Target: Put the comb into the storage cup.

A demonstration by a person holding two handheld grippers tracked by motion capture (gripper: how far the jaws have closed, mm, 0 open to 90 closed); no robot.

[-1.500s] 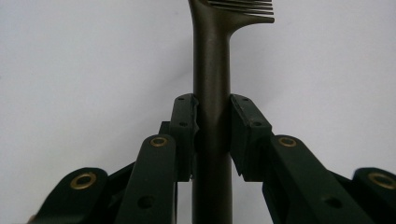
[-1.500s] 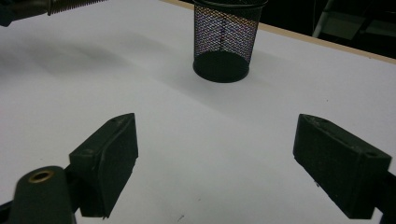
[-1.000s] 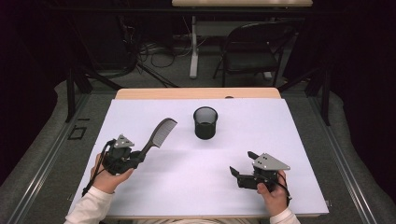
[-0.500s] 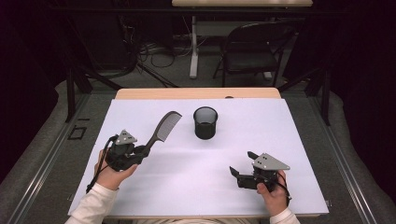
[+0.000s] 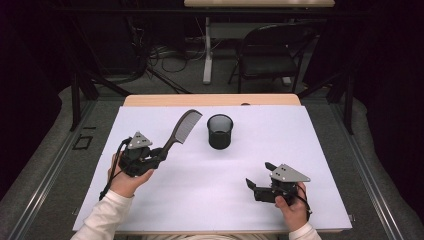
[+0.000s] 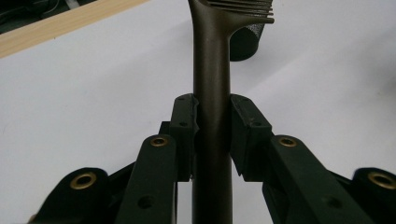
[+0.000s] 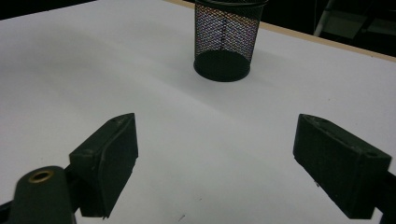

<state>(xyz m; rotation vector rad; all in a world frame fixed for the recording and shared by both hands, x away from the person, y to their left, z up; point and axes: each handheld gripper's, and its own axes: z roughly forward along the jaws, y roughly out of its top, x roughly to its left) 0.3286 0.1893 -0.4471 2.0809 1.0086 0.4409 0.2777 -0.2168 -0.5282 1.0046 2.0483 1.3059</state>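
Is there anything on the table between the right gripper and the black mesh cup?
No. In the right gripper view, bare white tabletop lies between the right gripper and the black mesh cup.

The left gripper [image 5: 159, 155] is held raised at the left, jaws clamped together on something; the right gripper [image 5: 256, 176] is rested low, jaws spread wide.

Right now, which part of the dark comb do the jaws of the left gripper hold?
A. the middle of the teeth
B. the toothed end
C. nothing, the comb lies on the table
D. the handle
D: in the left gripper view the jaws of the left gripper press on both sides of the comb at its smooth handle, the teeth beyond them.
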